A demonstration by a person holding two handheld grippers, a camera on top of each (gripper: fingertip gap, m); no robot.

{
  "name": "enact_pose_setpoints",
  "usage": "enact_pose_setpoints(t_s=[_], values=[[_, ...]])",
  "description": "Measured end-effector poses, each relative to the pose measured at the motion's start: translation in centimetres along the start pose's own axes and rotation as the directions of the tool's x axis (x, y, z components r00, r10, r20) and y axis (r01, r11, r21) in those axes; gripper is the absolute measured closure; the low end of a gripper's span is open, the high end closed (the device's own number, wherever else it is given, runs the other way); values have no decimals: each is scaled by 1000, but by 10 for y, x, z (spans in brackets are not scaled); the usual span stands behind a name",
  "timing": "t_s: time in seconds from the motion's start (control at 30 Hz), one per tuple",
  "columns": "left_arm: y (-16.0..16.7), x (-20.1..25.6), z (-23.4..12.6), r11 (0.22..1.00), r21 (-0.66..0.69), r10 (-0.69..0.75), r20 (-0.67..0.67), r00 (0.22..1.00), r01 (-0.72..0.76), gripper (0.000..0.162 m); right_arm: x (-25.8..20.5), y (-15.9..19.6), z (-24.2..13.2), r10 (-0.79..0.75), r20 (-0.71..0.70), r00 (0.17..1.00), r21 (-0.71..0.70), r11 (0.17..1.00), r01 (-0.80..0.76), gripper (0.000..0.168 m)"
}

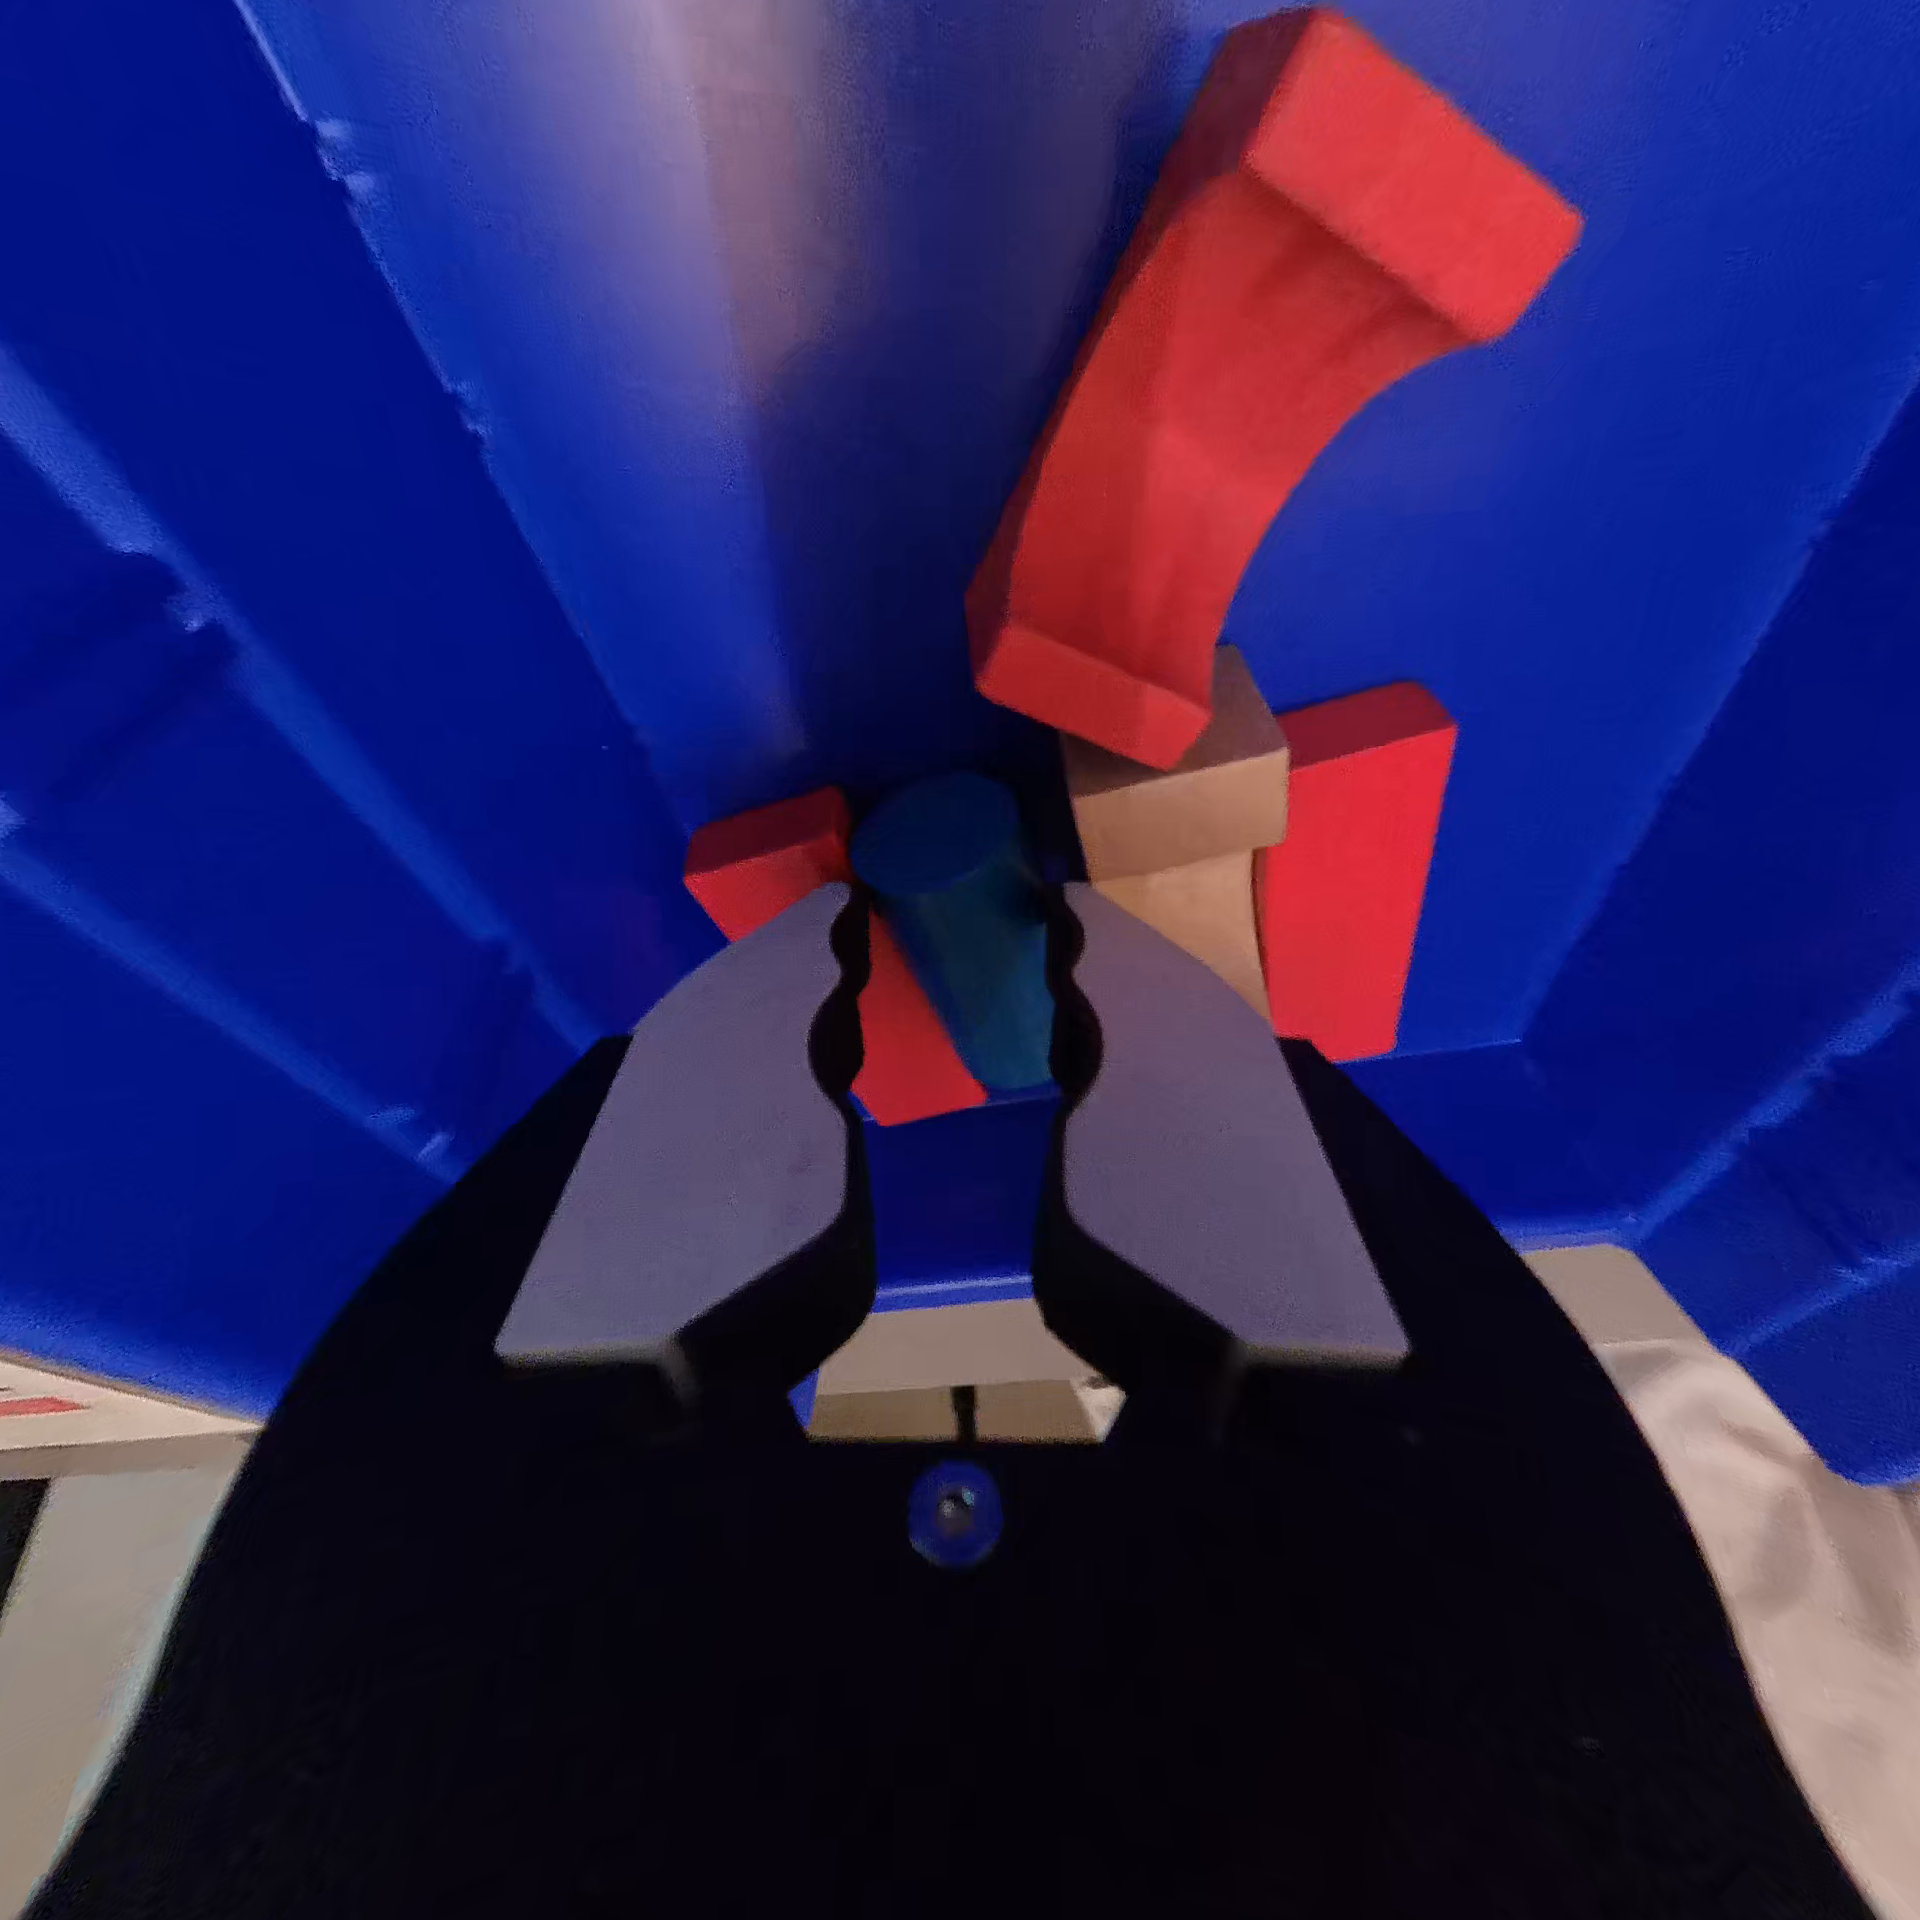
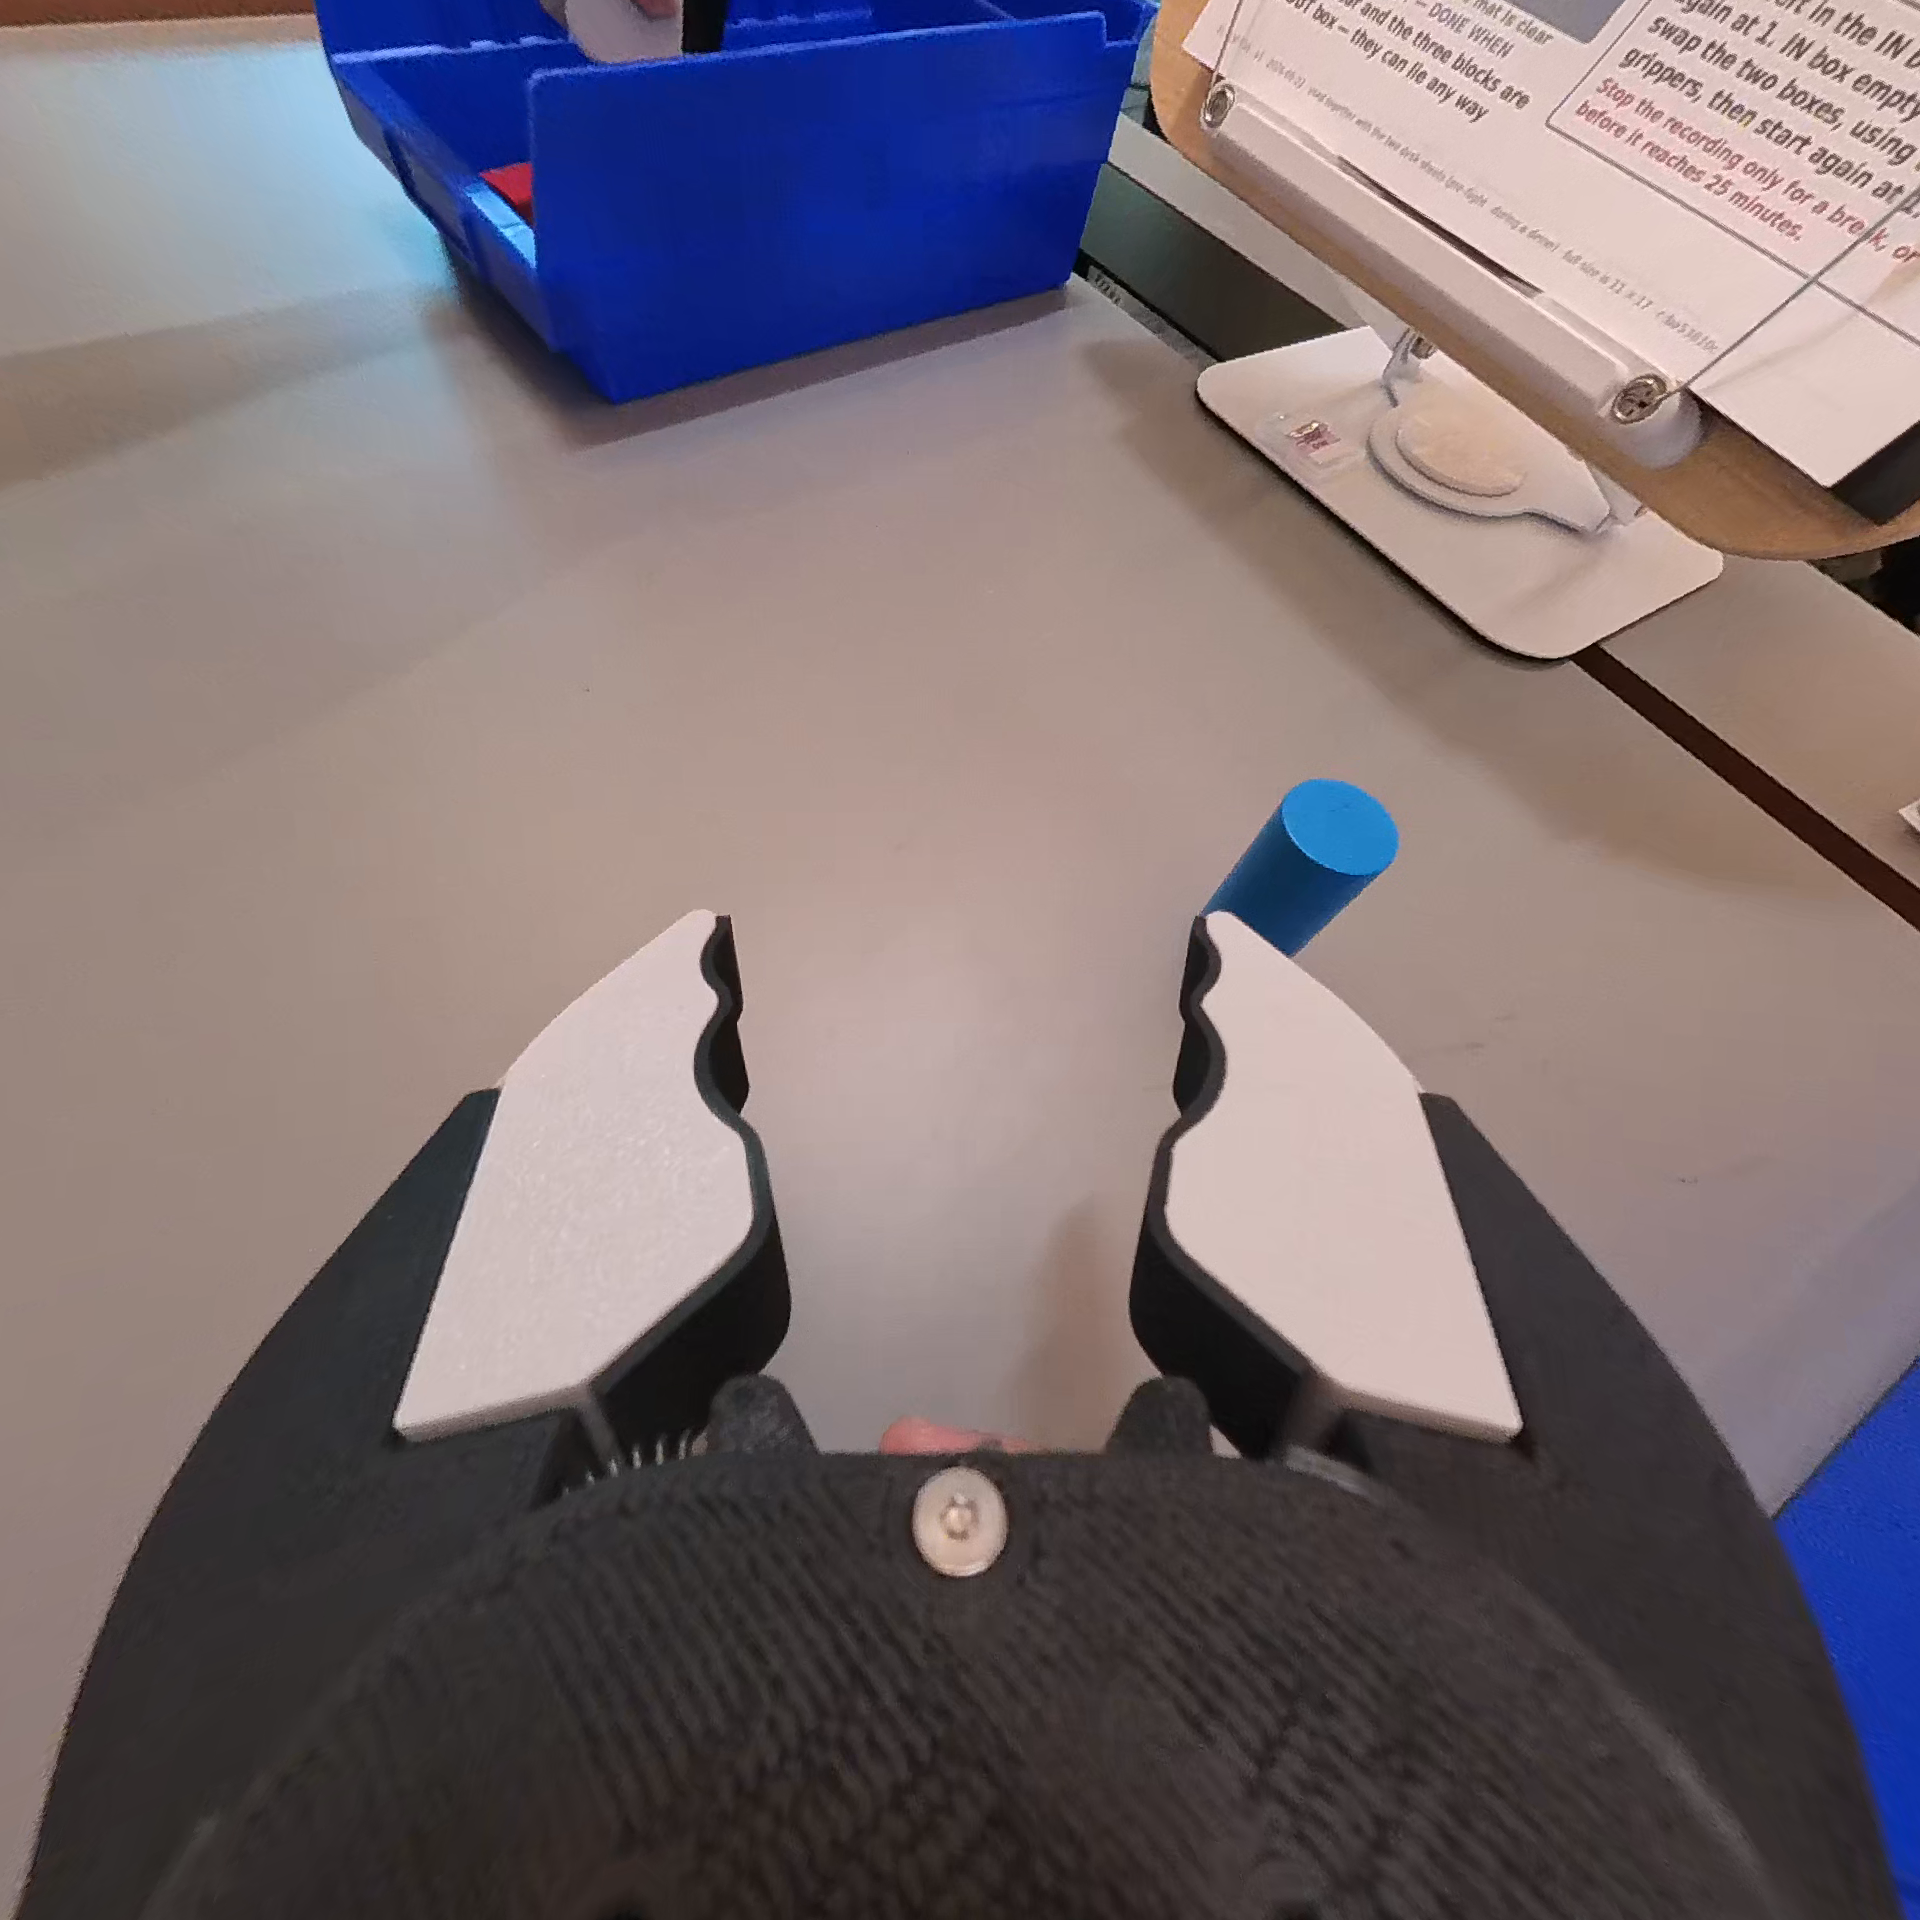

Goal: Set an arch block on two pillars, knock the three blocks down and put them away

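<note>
My left gripper (image 1: 951,914) reaches down into a blue bin (image 1: 416,520). Its jaws are closed around a dark blue cylinder (image 1: 961,925) that leans on a red block (image 1: 764,862). Beside it lie a red arch block (image 1: 1195,447), a plain wooden block (image 1: 1174,821) and a red flat block (image 1: 1351,862). My right gripper (image 2: 961,935) is open and empty, just above the grey table (image 2: 727,675). A second blue cylinder (image 2: 1309,862) lies on the table, just beyond its right fingertip.
In the right wrist view the blue bin (image 2: 810,208) stands at the far left, with the left gripper (image 2: 623,26) dipping into it. A white stand (image 2: 1455,488) holding a printed sheet is at the far right. Another blue object (image 2: 1860,1538) shows at the right edge. Spacing between my two grippers at the tips: around 50 cm.
</note>
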State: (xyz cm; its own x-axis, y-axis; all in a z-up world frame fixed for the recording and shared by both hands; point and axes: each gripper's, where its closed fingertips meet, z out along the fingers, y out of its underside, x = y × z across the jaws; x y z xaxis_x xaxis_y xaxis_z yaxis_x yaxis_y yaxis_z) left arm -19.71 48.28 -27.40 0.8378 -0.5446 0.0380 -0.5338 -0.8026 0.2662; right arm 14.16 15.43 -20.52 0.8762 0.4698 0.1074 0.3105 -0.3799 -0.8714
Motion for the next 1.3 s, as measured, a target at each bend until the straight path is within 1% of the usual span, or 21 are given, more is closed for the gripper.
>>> enact_pose_setpoints(t_s=[0.1,0.2,0.3,0.37,0.43,0.5,0.57,0.67,0.73,0.77,0.83,0.93,1.07,1.2,1.3], values=[[1,0,0,997,20,69,35,997,-70,130,-2,-5,0,6,-9,1000,19,1000,-6,87],[0,2,-4,989,87,120,23,993,-122,131,-3,-12,-2,23,-27,999,47,999,-22,87],[0,9,-25,962,233,158,-36,987,-145,131,-6,-24,-2,54,-36,998,91,995,-50,87],[2,20,-50,913,376,202,-85,976,-156,131,-13,-34,0,67,-16,998,123,990,-64,87],[12,39,-80,831,524,296,-128,946,-189,131,-21,-47,6,72,2,997,153,986,-72,89],[28,68,-109,717,661,416,-149,897,-223,132,-31,-66,17,83,20,996,187,979,-86,90],[47,100,-130,584,763,528,-96,844,-278,132,-46,-89,32,103,66,992,220,969,-115,91],[81,159,-139,403,835,669,9,743,-374,132,-71,-125,55,80,138,987,262,958,-114,92],[105,204,-138,298,872,760,29,649,-388,132,-85,-140,71,62,182,981,270,956,-111,92],[117,224,-137,254,888,799,31,600,-383,132,-92,-145,77,62,209,976,267,956,-118,93],[134,255,-132,196,904,849,38,527,-380,132,-101,-149,86,63,244,968,260,957,-128,96],[149,285,-122,157,908,885,45,463,-387,132,-110,-147,88,44,274,961,269,956,-121,108],[155,306,-114,132,907,902,57,428,-399,132,-110,-137,83,13,271,963,266,960,-88,127],[155,314,-113,113,907,906,74,418,-405,132,-105,-132,77,0,261,965,281,957,-76,130],[158,317,-111,107,892,909,91,406,-439,133,-102,-128,74,-63,214,975,289,957,-2,131]])
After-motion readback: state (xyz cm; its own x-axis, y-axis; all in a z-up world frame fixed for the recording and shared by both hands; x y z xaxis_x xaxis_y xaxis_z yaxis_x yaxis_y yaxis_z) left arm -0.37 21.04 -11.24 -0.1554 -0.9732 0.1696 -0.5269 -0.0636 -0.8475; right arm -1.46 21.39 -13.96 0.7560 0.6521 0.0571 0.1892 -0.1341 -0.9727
